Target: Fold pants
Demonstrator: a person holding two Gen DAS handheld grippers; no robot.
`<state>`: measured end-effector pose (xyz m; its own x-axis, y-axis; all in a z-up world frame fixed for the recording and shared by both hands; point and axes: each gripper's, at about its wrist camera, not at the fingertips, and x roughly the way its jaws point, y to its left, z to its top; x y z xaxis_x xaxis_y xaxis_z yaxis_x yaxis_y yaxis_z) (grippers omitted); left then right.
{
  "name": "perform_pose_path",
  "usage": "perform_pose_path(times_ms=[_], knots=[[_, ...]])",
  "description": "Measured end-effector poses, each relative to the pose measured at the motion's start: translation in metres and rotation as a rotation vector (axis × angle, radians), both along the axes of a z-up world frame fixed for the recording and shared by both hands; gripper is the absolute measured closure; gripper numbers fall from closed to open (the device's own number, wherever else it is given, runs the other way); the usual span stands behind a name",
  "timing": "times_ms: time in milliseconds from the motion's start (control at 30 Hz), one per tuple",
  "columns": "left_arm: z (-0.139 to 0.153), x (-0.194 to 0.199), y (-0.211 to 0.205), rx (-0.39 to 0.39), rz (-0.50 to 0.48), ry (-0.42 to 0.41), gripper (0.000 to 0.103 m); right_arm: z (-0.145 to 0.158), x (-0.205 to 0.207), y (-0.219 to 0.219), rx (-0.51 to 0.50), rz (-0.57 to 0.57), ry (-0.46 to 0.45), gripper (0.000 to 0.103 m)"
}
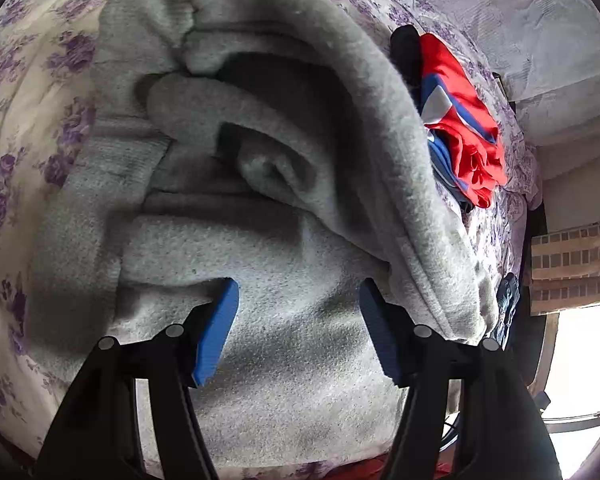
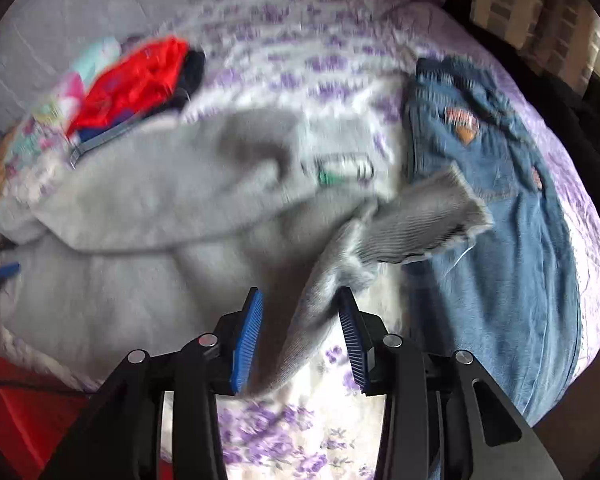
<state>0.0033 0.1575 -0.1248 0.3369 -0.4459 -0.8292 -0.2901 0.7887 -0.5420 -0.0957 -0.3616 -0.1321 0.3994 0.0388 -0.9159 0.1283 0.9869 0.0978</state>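
A bed (image 2: pixel 300 432) with a white bedspread printed with purple flowers carries a red and blue garment (image 1: pixel 466 128) at the far side and blue jeans (image 2: pixel 496 208) laid flat on the right. The grey fleece pants (image 1: pixel 284 320) lie bunched in thick folds across the middle of the bed. The left tool (image 1: pixel 299 330) stands wide apart over the fleece, gripping nothing; the right tool (image 2: pixel 300 338) is also spread, with the pants' ribbed cuff (image 2: pixel 412 220) draped loosely between its pads, unclamped.
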Motion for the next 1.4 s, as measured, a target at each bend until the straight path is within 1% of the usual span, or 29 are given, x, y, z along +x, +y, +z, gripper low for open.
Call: perform_pose_path(times_ms=[33,67,100,133,200,233,267,300,367,433,500,533,600,633,700,767,800,833,867,900,933,967,1000,1033,1067,1133,1200,1300,1400], knots=[[0.001,0.002,0.000,0.005,-0.005,-0.002,0.042,-0.020,-0.002,-0.009,0.000,-0.029,0.070,0.064],[0.002,0.003,0.000,0.010,-0.009,-0.004,0.042,-0.033,-0.012,-0.025,0.077,-0.075,0.073,0.063],[0.002,0.003,0.002,0.014,-0.008,-0.004,0.042,-0.031,-0.021,-0.040,0.143,-0.135,0.045,0.065],[0.003,0.002,0.004,0.014,-0.001,-0.003,0.042,-0.024,-0.023,-0.047,0.132,-0.173,0.054,0.066],[0.001,-0.001,0.011,-0.001,0.020,-0.004,0.042,0.003,-0.024,-0.046,-0.013,-0.163,-0.009,0.065],[-0.001,-0.002,0.013,-0.009,0.027,-0.001,0.042,0.015,-0.023,-0.045,-0.091,-0.144,-0.048,0.061],[-0.004,-0.003,0.013,-0.013,0.032,0.003,0.042,0.025,-0.022,-0.045,-0.146,-0.146,-0.083,0.052],[-0.005,-0.003,0.013,-0.012,0.034,0.006,0.042,0.037,-0.022,-0.045,-0.190,-0.164,-0.138,0.050],[-0.006,0.000,0.011,0.002,0.030,0.009,0.041,0.057,-0.021,-0.036,-0.201,-0.153,-0.255,0.050],[-0.005,0.004,0.006,0.012,0.023,0.011,0.039,0.064,-0.010,-0.020,-0.216,-0.097,-0.291,0.050],[-0.003,0.006,0.002,0.010,0.022,0.004,0.036,0.063,0.000,-0.006,-0.176,-0.038,-0.328,0.049],[-0.004,0.007,0.001,0.010,0.024,0.004,0.036,0.052,0.012,0.002,-0.132,0.010,-0.271,0.047],[-0.007,0.010,0.001,0.011,0.028,0.010,0.035,0.014,0.042,0.023,-0.041,0.108,-0.069,0.049],[-0.008,0.012,0.000,0.011,0.031,0.013,0.035,0.004,0.041,0.032,0.006,0.115,-0.057,0.051],[-0.009,0.016,0.000,0.009,0.037,0.021,0.035,-0.010,0.051,0.040,0.066,0.099,-0.069,0.053],[-0.007,0.028,-0.001,0.008,0.037,0.034,0.035,-0.012,0.077,0.049,0.099,0.123,-0.079,0.054],[-0.001,0.039,0.000,0.011,0.038,0.020,0.036,-0.008,0.095,0.052,0.104,0.150,-0.096,0.061],[0.011,0.050,0.000,0.023,0.044,-0.019,0.038,0.005,0.117,0.049,0.126,0.168,-0.152,0.070],[0.031,0.065,0.002,0.053,0.044,-0.093,0.044,0.024,0.135,0.039,0.145,0.124,-0.242,0.083],[0.053,0.079,0.004,0.102,0.046,-0.169,0.044,0.047,0.152,0.023,0.173,0.032,-0.332,0.085],[0.075,0.088,0.008,0.151,0.074,-0.244,0.044,0.073,0.163,0.014,0.126,-0.039,-0.428,0.082],[0.092,0.094,0.014,0.167,0.116,-0.291,0.043,0.094,0.170,0.024,-0.016,-0.006,-0.506,0.080],[0.103,0.098,0.021,0.162,0.153,-0.322,0.035,0.107,0.175,0.039,-0.116,0.097,-0.531,0.066],[0.110,0.101,0.028,0.159,0.181,-0.325,0.028,0.109,0.180,0.051,-0.125,0.191,-0.503,0.056],[0.108,0.104,0.031,0.159,0.187,-0.289,0.018,0.106,0.180,0.059,-0.118,0.246,-0.470,0.045],[0.094,0.099,0.033,0.151,0.161,-0.228,0.018,0.089,0.170,0.064,-0.128,0.271,-0.439,0.045],[0.078,0.080,0.032,0.172,0.134,-0.209,0.018,0.064,0.158,0.058,-0.067,0.224,-0.383,0.045],[0.052,0.045,0.033,0.215,0.122,-0.158,0.018,0.026,0.141,0.028,0.165,0.059,-0.315,0.046],[0.027,0.013,0.046,0.181,0.190,-0.089,0.018,0.002,0.126,-0.003,0.418,-0.156,-0.346,0.048]])
